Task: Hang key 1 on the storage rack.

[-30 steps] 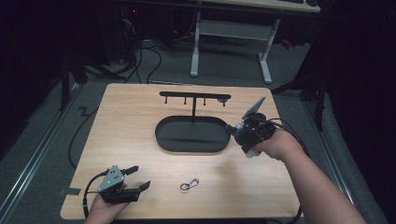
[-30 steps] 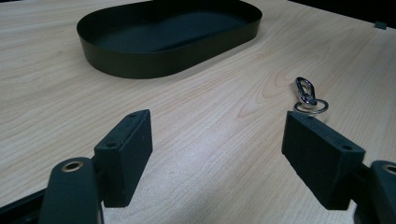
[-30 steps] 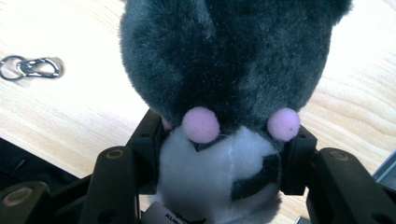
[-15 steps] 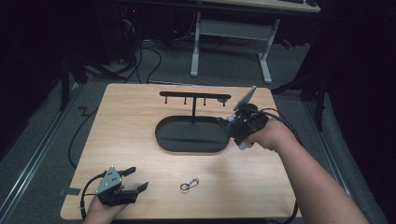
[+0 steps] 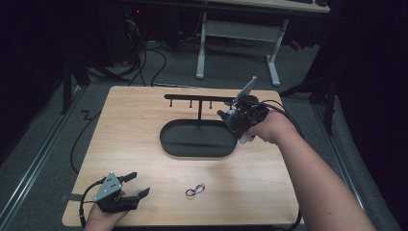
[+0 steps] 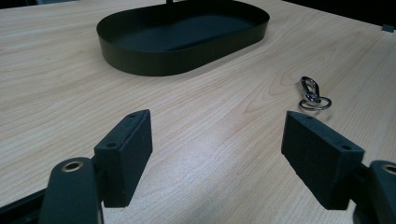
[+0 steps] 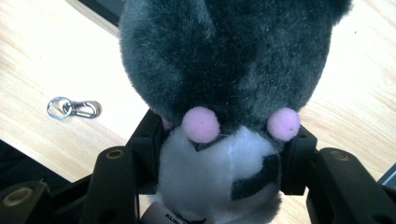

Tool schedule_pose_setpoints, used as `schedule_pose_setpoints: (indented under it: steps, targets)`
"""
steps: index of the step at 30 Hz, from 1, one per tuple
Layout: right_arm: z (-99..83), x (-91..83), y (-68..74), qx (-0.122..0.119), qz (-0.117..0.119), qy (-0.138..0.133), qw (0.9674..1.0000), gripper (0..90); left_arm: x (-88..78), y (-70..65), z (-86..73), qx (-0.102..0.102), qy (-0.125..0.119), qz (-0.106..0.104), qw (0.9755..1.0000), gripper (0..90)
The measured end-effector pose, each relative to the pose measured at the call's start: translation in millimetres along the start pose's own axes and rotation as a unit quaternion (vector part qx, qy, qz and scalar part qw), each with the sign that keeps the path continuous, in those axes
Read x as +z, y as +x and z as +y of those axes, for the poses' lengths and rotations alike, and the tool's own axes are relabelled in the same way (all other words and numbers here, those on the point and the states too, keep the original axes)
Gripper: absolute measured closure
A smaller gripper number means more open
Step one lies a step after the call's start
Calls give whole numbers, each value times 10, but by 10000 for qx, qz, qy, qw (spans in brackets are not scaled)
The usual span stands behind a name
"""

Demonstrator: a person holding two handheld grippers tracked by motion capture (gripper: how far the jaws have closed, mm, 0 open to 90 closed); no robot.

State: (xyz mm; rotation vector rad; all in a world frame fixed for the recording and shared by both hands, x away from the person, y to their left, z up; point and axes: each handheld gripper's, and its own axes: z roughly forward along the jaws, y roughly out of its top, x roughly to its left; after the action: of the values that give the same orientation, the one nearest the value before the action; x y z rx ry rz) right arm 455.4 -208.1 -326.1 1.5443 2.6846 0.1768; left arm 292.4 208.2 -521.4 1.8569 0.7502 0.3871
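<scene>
Left hand-held gripper sits at the bench's near-left corner, jaws wide apart, nothing between them, pointed across the bench; same spot and pose as a second ago. Just past it, near the middle of the near edge, the small metal snap clip on a ring lies flat on the wood, untouched, unmoved. It looks light, hard and slippery: I'd pinch across the clip body, not the loose ring, which would swivel. Mid-bench: black oval tray, looks empty, with the black T-stand with pegs rising from its far side. Neither has shifted. Right hand-held gripper is over the tray's right end, near the right tip of the stand's crossbar, jaws clamped on a plush toy, dark grey fur, white front, pink dots. Toy is off the bench, carried in the air. Judgement: very light, soft, compressible, not fragile; fur gives decent friction but the body squashes and can pivot in the pads, so hold the firm stuffed middle, as now, not an ear or limb. Change: over the last second the right gripper moved from beyond the tray's right rim, left and toward the far edge, closing on the crossbar.
</scene>
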Motion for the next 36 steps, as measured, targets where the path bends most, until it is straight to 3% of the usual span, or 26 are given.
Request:
schedule_pose_setpoints:
  steps: [17,28,29,36]
  targets:
    - [44,-123,-57,157,-148,-214,9995,464,9,-14,-2,36,31,-11,10000,253]
    - [32,-144,-82,91,-203,-354,9991,463,20,-22,-3,44,36,-29,10000,253]
    - [29,-144,-77,182,-201,-344,9990,463,19,-20,-3,49,36,-24,10000,253]
    - [-14,-69,-152,294,-462,-385,9978,463,19,-22,-3,62,31,-27,10000,254]
